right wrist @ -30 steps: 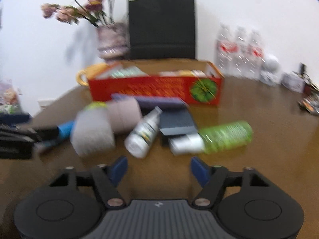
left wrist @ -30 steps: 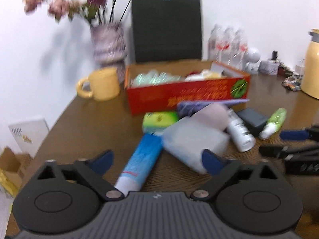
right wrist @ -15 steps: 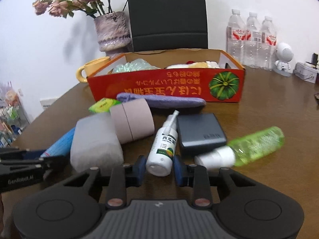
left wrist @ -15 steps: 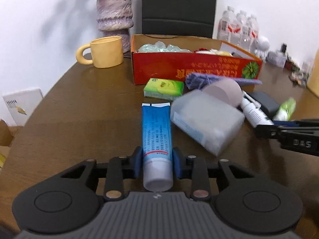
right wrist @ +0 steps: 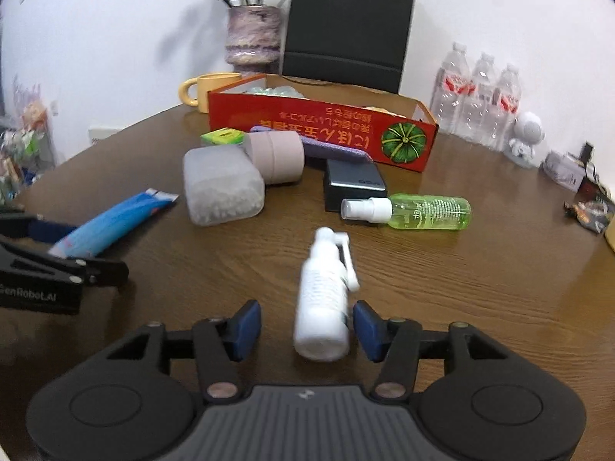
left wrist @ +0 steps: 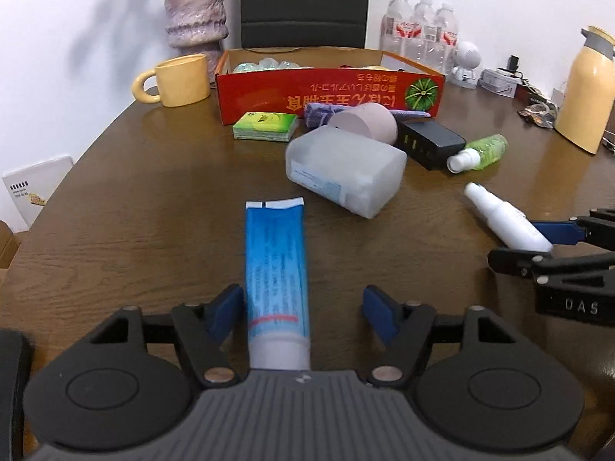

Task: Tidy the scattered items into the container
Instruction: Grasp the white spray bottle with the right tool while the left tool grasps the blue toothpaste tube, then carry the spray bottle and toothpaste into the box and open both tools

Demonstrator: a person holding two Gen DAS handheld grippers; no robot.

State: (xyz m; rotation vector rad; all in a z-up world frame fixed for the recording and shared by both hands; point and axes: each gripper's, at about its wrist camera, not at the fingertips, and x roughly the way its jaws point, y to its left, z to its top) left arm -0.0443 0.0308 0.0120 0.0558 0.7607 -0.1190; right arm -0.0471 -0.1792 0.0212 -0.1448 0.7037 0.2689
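Note:
A blue toothpaste tube (left wrist: 276,269) lies on the brown table between the open fingers of my left gripper (left wrist: 303,313); it also shows in the right wrist view (right wrist: 115,223). A white spray bottle (right wrist: 324,299) lies between the open fingers of my right gripper (right wrist: 305,324); it also shows in the left wrist view (left wrist: 507,223). The red cardboard box (left wrist: 330,94) stands at the back, partly filled. In front of it lie a translucent plastic case (left wrist: 346,171), a pink roll (left wrist: 369,123), a green packet (left wrist: 265,126), a black power bank (left wrist: 430,142) and a green spray bottle (right wrist: 411,211).
A yellow mug (left wrist: 177,80) and a purple vase (left wrist: 196,15) stand left of the box. A black bag (left wrist: 303,0) stands behind it. Water bottles (left wrist: 421,30) and a yellow thermos (left wrist: 584,88) stand at the back right. A purple cloth (right wrist: 330,150) lies against the box.
Both grippers have opened from a closed grip: the left let go of the toothpaste tube, the right let go of the white spray bottle. Both items sit nearer the front of the table.

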